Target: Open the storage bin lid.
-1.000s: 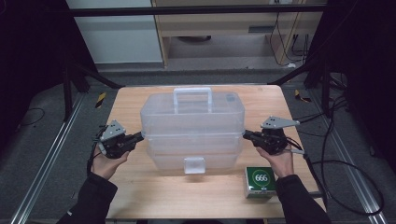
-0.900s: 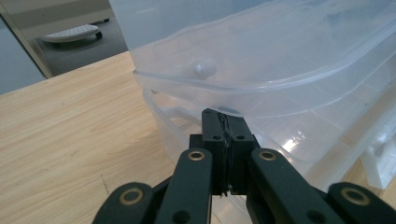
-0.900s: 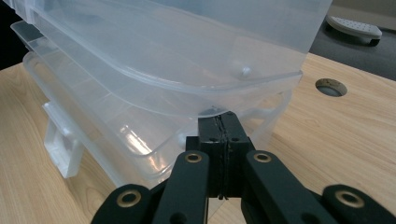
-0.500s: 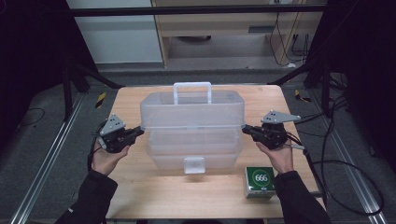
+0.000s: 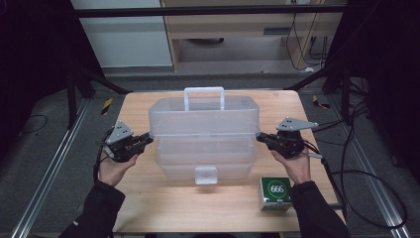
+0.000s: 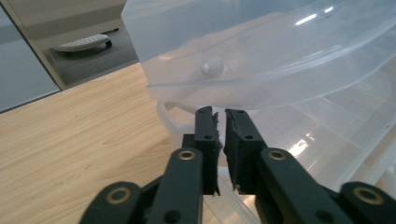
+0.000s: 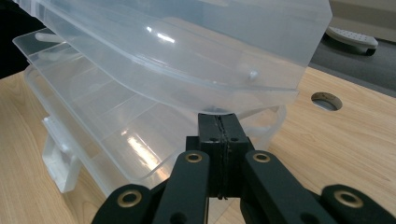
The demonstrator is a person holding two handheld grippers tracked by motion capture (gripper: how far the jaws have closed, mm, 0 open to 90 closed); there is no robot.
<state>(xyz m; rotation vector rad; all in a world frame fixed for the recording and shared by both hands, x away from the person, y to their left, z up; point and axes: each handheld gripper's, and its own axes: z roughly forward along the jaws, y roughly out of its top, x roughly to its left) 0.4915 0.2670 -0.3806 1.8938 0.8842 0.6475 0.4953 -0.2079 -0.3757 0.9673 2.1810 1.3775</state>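
Wooden table (image 5: 148, 208), clear box (image 5: 203, 148), lid (image 5: 203, 116) up

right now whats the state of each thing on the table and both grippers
clear plastic box lid: lifted, propped open above the base
box base: on the table, latch undone
green 666 box: closed, upright
left gripper: jaws just opening, small gap, under lid edge
right gripper: shut, under lid edge

Wooden desk (image 5: 148, 208) on grey carpet floor (image 5: 44, 144), dim room. Metal rails (image 5: 44, 183) flank desk both sides. Behind: white cabinet panel (image 5: 119, 34), beige open-front unit (image 5: 237, 25). Black cables (image 5: 361, 168) trail across floor at right. Yellow-black hazard tape (image 5: 106, 105) beside desk's far corners. Round cable hole (image 7: 326, 101) in desk top.
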